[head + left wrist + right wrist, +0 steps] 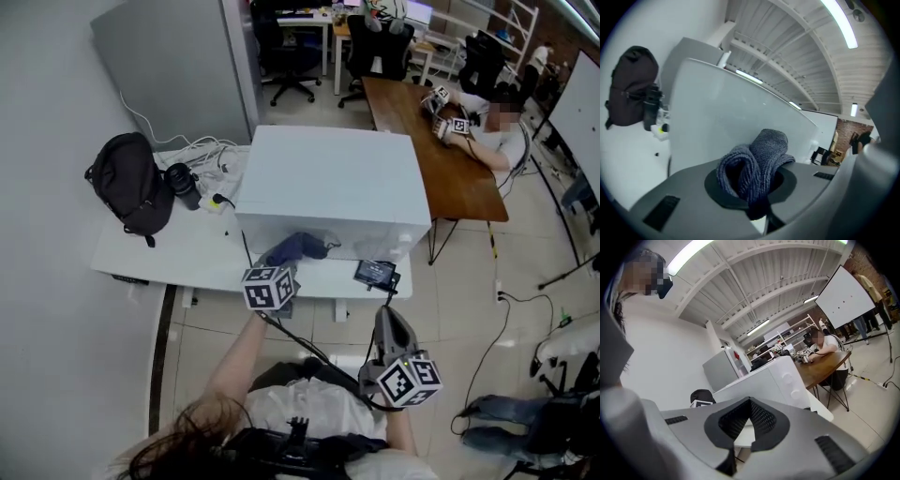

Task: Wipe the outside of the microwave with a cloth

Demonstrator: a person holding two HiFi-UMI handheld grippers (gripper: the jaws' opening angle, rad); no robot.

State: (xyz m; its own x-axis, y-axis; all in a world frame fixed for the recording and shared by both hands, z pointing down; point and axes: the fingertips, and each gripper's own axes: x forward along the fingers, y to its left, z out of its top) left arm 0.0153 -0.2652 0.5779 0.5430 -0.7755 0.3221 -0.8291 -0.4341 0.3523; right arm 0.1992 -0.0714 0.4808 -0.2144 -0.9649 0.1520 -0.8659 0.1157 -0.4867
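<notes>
The white microwave (pixel 328 183) stands on a white table (pixel 187 253). My left gripper (pixel 286 267) is shut on a blue-grey cloth (pixel 300 248), which it holds at the microwave's front face near the lower left. In the left gripper view the bunched cloth (pixel 757 164) sits between the jaws of the left gripper (pixel 757 190), close to the microwave's white face (pixel 731 117). My right gripper (pixel 386 317) hangs low in front of the table edge, shut and empty. The right gripper (pixel 743 430) looks past its jaws at the microwave (pixel 773 378) from the side.
A black backpack (pixel 131 183), a black lens-like object (pixel 184 185) and cables (pixel 202 150) lie on the table left of the microwave. A small black device (pixel 375 273) sits at the table's front edge. Behind is a brown table (pixel 441 159) with a seated person (pixel 502 131).
</notes>
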